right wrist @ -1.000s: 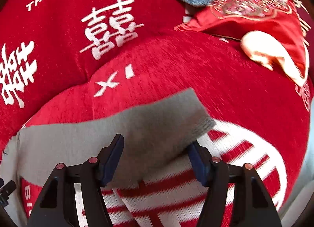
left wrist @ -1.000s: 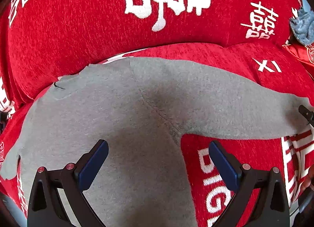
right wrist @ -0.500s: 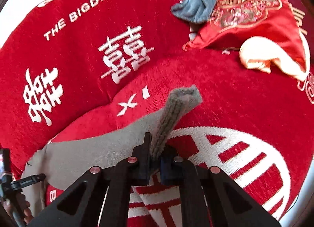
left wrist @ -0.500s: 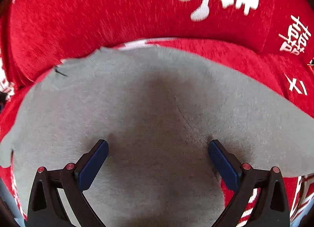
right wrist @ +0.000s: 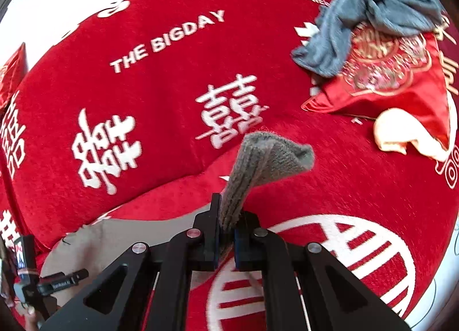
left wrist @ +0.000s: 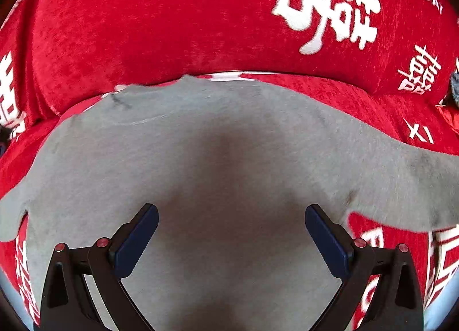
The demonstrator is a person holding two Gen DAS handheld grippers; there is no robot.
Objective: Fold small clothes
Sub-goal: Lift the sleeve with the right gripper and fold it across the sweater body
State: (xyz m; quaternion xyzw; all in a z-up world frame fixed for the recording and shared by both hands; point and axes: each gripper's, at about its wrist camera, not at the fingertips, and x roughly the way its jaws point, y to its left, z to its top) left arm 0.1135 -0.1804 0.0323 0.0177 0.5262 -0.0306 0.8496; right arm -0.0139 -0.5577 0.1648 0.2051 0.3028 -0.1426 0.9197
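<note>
A grey knit garment lies spread on a red sofa seat; one sleeve runs off to the right. My left gripper is open, its blue pads just above the garment's middle. In the right wrist view my right gripper is shut on the grey sleeve cuff and holds it lifted off the seat, the cuff sticking up past the jaws. The rest of the garment lies flat at lower left, with the left gripper at its edge.
The sofa back with white lettering rises behind the seat. A crumpled blue-grey cloth lies on a red embroidered cushion at the far right, with a cream cloth beside it.
My right gripper shut on the sleeve cuff and has lifted it higher off the seat. My left gripper moved left over the garment's body and stays open.
</note>
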